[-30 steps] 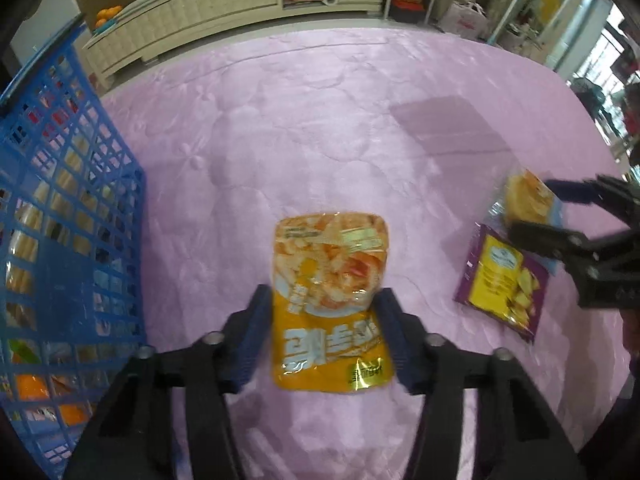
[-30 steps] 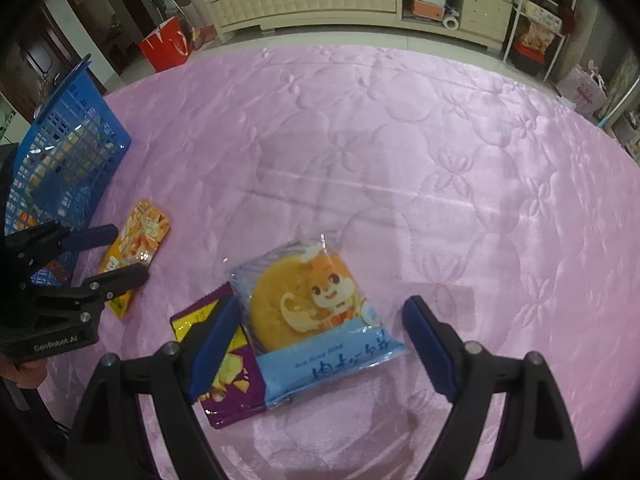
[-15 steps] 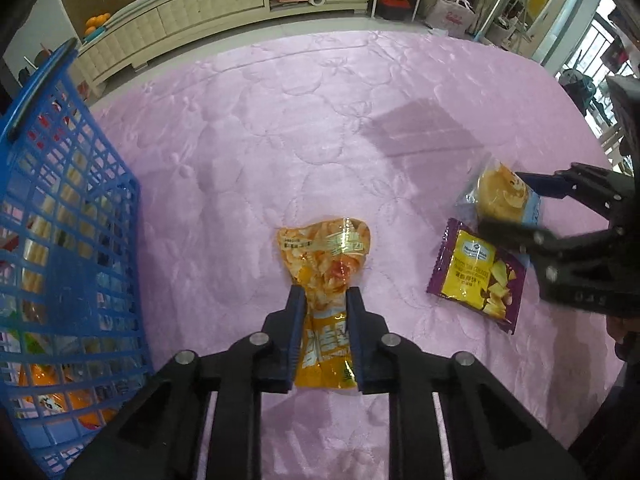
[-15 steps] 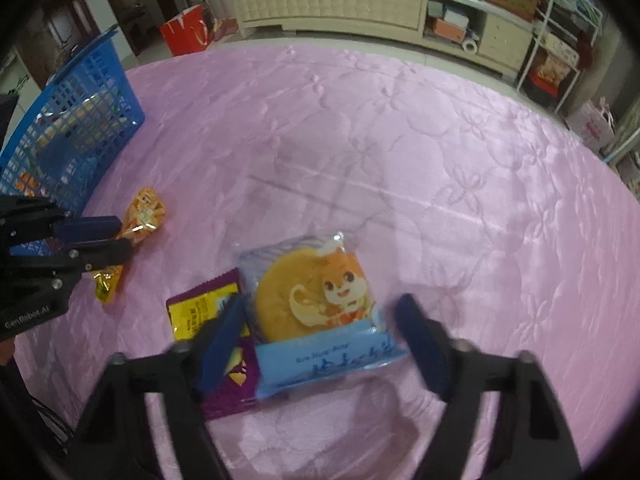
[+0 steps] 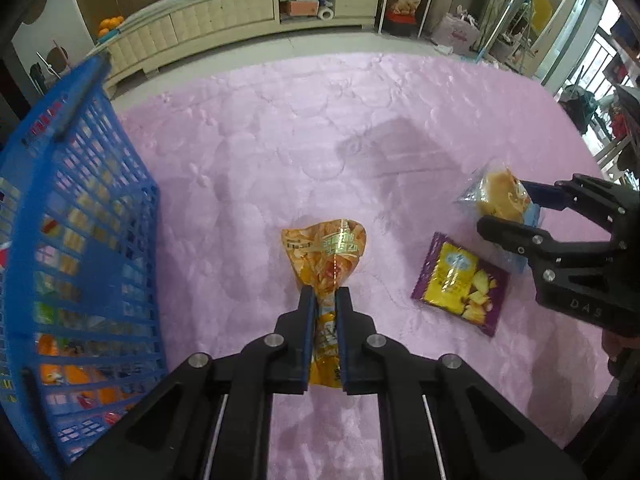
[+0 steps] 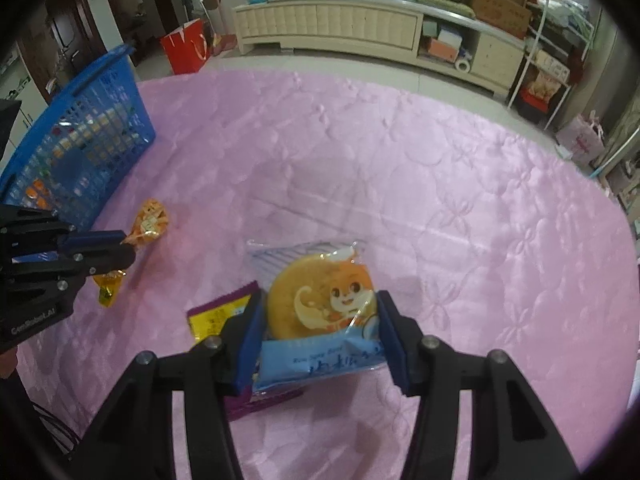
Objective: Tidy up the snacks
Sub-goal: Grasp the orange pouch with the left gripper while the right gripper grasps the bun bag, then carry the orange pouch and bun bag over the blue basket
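The blue basket (image 5: 80, 240) on the left already holds snacks, each gripper's closing jaws pinch a bag near the middle, and a purple bag (image 5: 460, 284) still lies on the pink surface (image 5: 280, 140).

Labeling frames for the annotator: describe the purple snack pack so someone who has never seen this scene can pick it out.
Start at the pink quilted cloth, with the blue basket at its left edge. The purple snack pack lies flat on the cloth, partly under the blue-wrapped round cake between the right gripper's closing jaws. Its purple border around a yellow panel sets it apart from that cake and from the orange pouch.
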Demonstrator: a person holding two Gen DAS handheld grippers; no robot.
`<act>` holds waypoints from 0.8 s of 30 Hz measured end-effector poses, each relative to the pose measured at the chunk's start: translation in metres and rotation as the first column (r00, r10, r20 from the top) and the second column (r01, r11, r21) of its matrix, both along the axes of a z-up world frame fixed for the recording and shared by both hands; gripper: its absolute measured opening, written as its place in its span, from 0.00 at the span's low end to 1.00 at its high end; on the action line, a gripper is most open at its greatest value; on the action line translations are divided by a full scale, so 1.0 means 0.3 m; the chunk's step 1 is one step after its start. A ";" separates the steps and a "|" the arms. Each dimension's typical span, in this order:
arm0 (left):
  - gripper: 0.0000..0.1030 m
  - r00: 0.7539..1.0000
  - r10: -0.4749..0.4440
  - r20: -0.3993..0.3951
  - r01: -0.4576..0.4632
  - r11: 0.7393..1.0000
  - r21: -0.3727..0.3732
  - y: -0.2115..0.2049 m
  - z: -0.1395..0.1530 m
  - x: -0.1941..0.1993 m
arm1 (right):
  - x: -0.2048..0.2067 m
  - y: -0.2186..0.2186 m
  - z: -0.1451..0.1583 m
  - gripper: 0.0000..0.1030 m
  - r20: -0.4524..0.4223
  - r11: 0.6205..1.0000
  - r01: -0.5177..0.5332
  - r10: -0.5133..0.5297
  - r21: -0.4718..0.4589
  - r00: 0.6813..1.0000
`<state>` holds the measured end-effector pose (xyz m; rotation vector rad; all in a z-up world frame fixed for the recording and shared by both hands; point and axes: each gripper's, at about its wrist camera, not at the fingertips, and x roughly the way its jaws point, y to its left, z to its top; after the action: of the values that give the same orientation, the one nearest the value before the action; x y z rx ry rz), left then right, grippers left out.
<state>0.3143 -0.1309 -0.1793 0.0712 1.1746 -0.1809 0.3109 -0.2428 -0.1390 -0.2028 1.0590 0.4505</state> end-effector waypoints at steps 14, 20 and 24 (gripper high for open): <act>0.08 0.994 0.005 0.110 -0.002 1.000 -0.023 0.088 0.254 -0.121 | -0.110 0.090 0.197 0.56 0.018 0.991 0.048 -0.051 0.128 0.999; 0.09 0.989 0.037 0.144 -0.036 0.999 -0.013 0.238 0.354 -0.193 | -0.167 0.198 0.300 0.56 0.019 0.982 0.019 -0.023 0.188 1.000; 0.09 0.986 0.061 0.154 -0.063 0.998 0.005 0.340 0.392 -0.233 | -0.207 0.298 0.350 0.56 0.068 0.984 0.007 -0.019 0.176 0.998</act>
<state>0.2443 -0.0289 -0.0617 0.0564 1.0225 -0.1124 0.2488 -0.1535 -0.0339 -0.0544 0.9469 0.5184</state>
